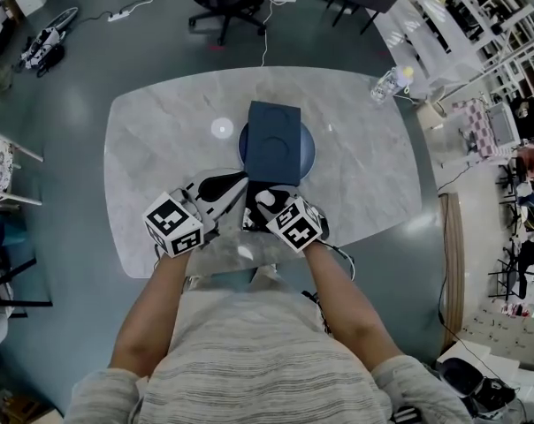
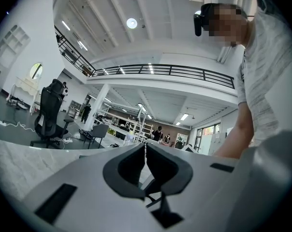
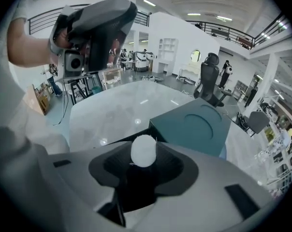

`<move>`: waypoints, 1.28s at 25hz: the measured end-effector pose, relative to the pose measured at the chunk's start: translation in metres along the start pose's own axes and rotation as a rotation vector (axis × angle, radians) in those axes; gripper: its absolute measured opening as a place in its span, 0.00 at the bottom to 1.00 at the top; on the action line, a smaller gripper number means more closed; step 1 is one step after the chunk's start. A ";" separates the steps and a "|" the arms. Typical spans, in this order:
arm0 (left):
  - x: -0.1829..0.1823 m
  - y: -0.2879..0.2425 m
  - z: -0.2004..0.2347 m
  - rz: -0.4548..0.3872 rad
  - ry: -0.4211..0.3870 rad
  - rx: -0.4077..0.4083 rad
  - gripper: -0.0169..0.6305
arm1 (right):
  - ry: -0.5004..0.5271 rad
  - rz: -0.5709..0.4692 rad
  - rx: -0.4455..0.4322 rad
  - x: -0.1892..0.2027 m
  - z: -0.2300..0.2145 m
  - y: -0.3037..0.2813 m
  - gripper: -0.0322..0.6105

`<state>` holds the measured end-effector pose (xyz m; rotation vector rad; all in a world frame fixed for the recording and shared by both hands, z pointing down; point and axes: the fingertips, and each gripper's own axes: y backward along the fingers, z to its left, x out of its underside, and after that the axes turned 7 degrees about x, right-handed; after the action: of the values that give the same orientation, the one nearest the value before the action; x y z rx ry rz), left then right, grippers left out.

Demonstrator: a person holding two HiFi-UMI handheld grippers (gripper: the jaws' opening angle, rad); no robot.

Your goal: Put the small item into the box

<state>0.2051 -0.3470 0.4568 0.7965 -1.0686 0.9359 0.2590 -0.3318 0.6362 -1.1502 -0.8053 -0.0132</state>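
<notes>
**Small white ball pinched in the right gripper at the near edge of the dark blue box.**
The ball [image 3: 143,150] is round, matte white and plain, and sits between the tips of the right gripper [image 1: 266,200], whose jaws press on it from both sides. In the head view this is just below centre, at the lower end of the box [image 1: 274,135]. The box is rectangular, has a circular recess in its upper face and rests mid-frame on the grey marble table [image 1: 364,175]. Both bare forearms rise from the bottom of the frame to the table's near edge. The right gripper tilts down toward the box. The left gripper [image 2: 145,151], just left of it, faces across the room, its jaws pressed together with nothing between them.
</notes>
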 end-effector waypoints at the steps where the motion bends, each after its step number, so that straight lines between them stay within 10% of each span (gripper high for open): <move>1: 0.000 0.000 0.000 0.000 0.001 0.000 0.06 | 0.006 0.011 -0.002 0.002 0.001 -0.002 0.31; 32: -0.009 0.014 -0.004 -0.016 -0.002 0.000 0.06 | -0.049 0.037 -0.001 0.000 0.012 -0.006 0.39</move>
<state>0.1922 -0.3396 0.4486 0.8050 -1.0629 0.9221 0.2498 -0.3243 0.6433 -1.1696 -0.8270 0.0461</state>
